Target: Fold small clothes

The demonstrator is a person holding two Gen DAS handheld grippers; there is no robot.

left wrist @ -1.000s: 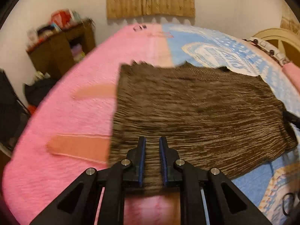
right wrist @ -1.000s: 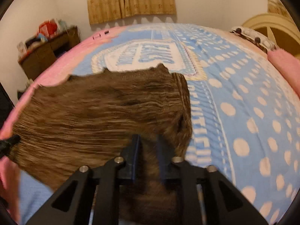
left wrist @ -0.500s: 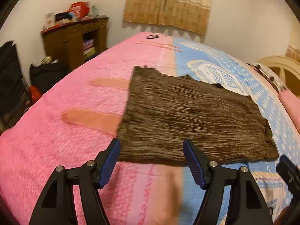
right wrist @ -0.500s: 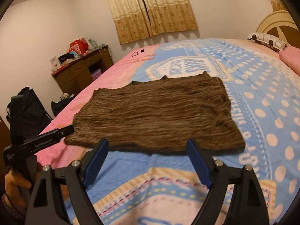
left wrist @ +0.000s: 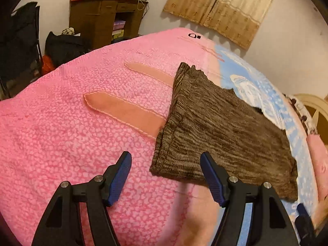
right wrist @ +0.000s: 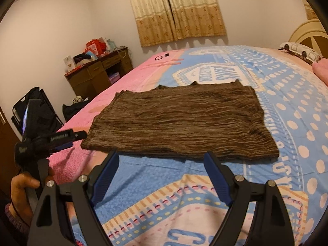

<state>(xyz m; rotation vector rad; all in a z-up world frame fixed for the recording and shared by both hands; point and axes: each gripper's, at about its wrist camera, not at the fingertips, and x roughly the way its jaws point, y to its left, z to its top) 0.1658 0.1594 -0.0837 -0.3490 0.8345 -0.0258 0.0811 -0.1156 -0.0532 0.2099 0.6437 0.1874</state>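
You are holding both tongs, left [left wrist: 165,177] and right [right wrist: 161,176], spread apart and gripping nothing. The brown garment [right wrist: 180,123] is lying flat on the bed [right wrist: 297,106] just ahead of them, probably ready for another fold.

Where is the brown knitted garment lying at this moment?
The brown knitted garment lies flat on the bed, across the seam between the pink blanket and the blue dotted sheet, just beyond both open grippers.
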